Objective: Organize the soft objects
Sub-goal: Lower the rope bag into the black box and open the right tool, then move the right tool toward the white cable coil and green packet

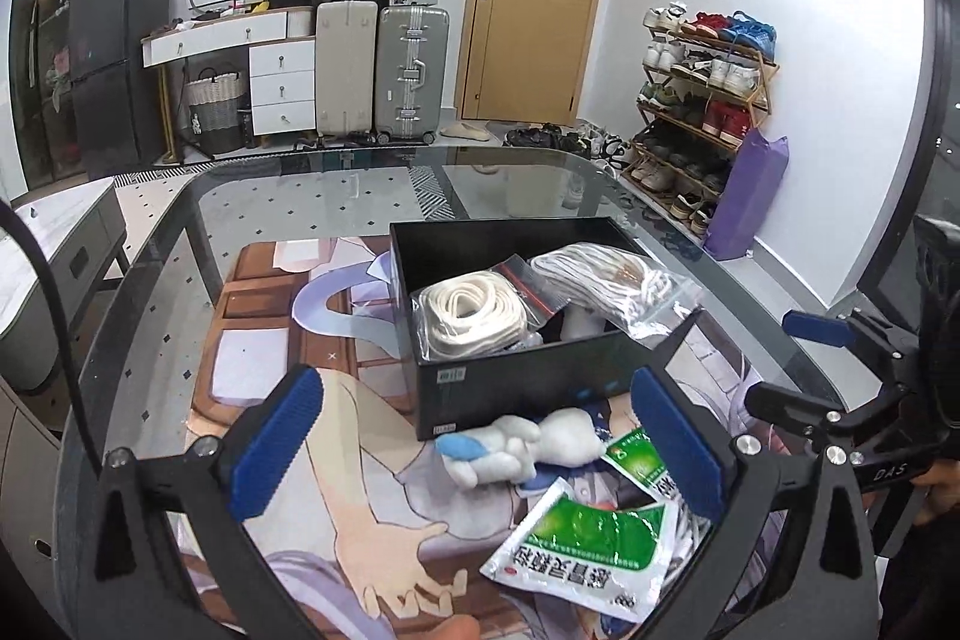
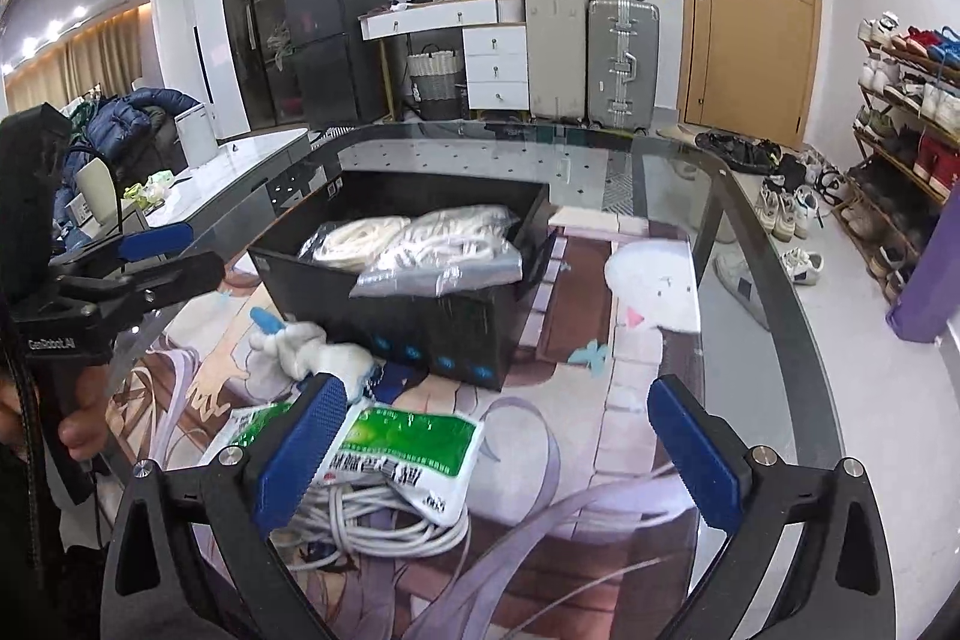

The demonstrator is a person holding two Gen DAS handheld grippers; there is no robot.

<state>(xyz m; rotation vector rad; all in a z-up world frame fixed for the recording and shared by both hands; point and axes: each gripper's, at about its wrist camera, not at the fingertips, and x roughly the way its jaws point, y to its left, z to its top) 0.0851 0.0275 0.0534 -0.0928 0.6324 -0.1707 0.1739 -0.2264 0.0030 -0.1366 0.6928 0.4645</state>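
A black box [image 1: 528, 382] stands on the printed mat and holds a bag of flat white webbing [image 1: 471, 313] and a bag of white rope [image 1: 606, 274]. In front of it lie a white glove with a blue fingertip [image 1: 516, 451] and two green-and-white packets [image 1: 588, 544]. My left gripper [image 1: 480, 445] hangs open over the glove, touching nothing. In the right wrist view the box [image 2: 390, 322], glove [image 2: 312, 349], a packet [image 2: 408, 442] and a coiled white cable [image 2: 372, 520] show. My right gripper [image 2: 498, 454] is open and empty, its left pad over the packet.
The glass table [image 1: 300, 196] has a curved far edge, with the anime mat [image 1: 270, 340] across its middle. The right gripper [image 1: 792, 364] shows at the left view's right side, the left gripper [image 2: 174, 259] at the right view's left side. Suitcases, drawers and a shoe rack stand behind.
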